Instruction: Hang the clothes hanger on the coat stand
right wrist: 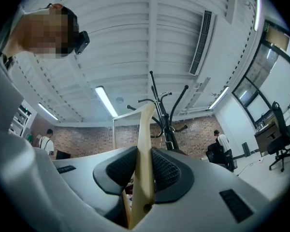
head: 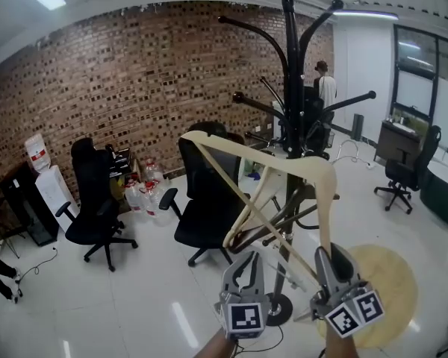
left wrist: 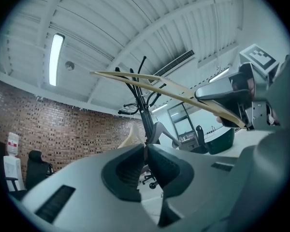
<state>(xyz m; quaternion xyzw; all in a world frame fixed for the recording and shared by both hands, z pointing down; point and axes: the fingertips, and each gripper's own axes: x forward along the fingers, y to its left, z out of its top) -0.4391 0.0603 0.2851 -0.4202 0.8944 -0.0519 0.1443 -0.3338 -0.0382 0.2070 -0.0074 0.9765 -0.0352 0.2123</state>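
The black coat stand [head: 291,88] rises straight ahead, its curved arms spreading at the top. A pale wooden clothes hanger [head: 269,157] is held up in front of it, tilted, with one end at the upper left. My right gripper [head: 330,256] is shut on the hanger's other end; in the right gripper view the wood [right wrist: 144,144] stands clamped between the pads, with the stand [right wrist: 162,110] behind it. My left gripper [head: 244,267] is lower left of the hanger, shut, with nothing between its pads [left wrist: 146,151]. In its view the hanger [left wrist: 154,85] crosses overhead. Another pale hanger [left wrist: 130,137] seems to hang by the stand.
Black office chairs [head: 97,200] [head: 205,200] stand left of the coat stand before a brick wall [head: 134,80]. A water dispenser [head: 48,185] is at far left. A round wooden top [head: 388,282] lies at lower right. A person [head: 325,84] stands behind; another chair [head: 403,177] is at right.
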